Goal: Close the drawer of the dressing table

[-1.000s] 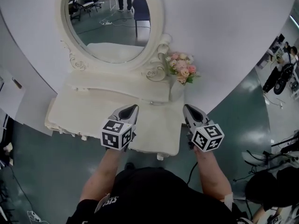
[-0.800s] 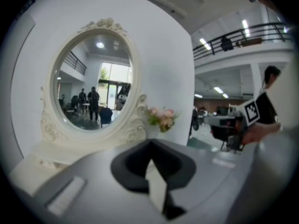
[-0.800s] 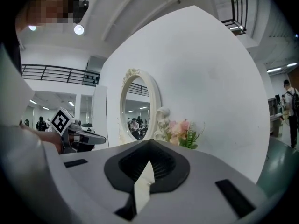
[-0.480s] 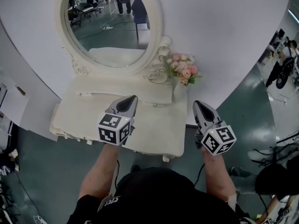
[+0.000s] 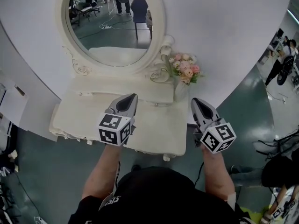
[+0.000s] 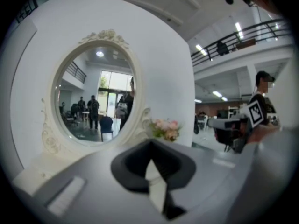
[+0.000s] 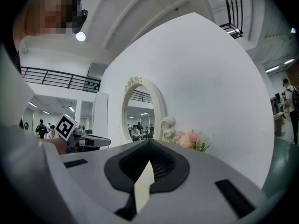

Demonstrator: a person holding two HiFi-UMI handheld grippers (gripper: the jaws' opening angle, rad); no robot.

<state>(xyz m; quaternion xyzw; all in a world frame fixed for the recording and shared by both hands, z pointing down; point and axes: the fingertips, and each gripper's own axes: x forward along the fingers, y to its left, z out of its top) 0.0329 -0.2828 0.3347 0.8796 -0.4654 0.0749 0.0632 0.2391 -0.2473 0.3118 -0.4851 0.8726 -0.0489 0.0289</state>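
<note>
the left hand-held gripper (image 5: 129, 99) is held with its jaws brought together and nothing between them. the right hand-held gripper (image 5: 197, 104) is likewise closed and empty, as each gripper view shows. both are held above the front of the dressing table (image 5: 159, 127). the left is over its counter, the right just past the right-hand edge, and neither is seen to touch it.

shallow drawer fronts (image 5: 117, 97) with a small knob (image 5: 155, 103) run along the raised tier under the oval mirror (image 5: 112, 22). whether any of them stands out from the tier cannot be told from these views, and any front below the counter's near edge is hidden.

such a front is judged light and stiff, made to slide straight back, with a smooth painted face that would be slippery. no grip is thought to be needed. the closed jaw tips could be laid flat against the panel, close to the knob and near its middle, so that it is not skewed on its runners. a gentle push is advised, since the vase (image 5: 180, 91) of flowers (image 5: 186, 71) stands at the right end and could be shaken.
</note>
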